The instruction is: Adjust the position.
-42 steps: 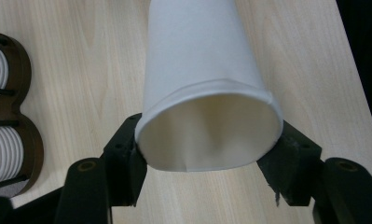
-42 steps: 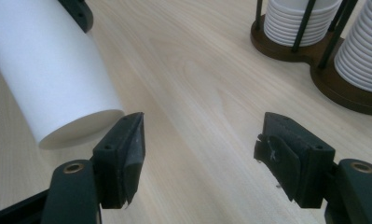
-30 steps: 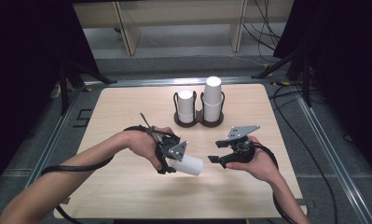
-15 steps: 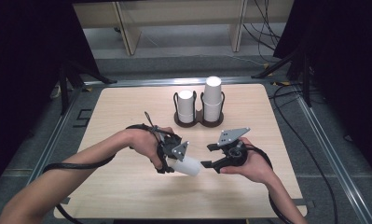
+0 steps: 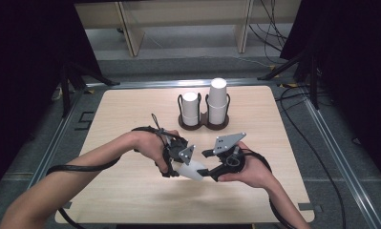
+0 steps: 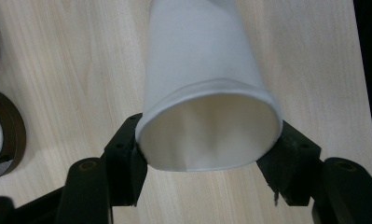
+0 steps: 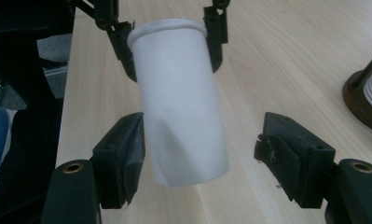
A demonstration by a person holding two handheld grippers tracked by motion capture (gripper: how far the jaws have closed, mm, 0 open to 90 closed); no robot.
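Gripping white paper cup [image 6: 207,98] at rim, left gripper [image 6: 207,161] clamped; cup base flanked by right gripper [image 7: 200,154], jaws spread, above table [image 5: 131,114].

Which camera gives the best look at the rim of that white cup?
The left gripper view: the cup's rim faces it, squeezed oval between the fingers. The right gripper view shows it edge-on; the high view hides it.

Table [image 5: 126,114]: light wood top, rounded corners, metal frame around the edge.
Cup holder [image 5: 203,125]: dark, two-ring stand, far centre of table.
Left ring: one short stack of white cups [image 5: 190,109], upright.
Right ring: taller white stack [image 5: 217,100], upright.
Background: pale shelving [image 5: 183,24], cables on floor [image 5: 274,28].
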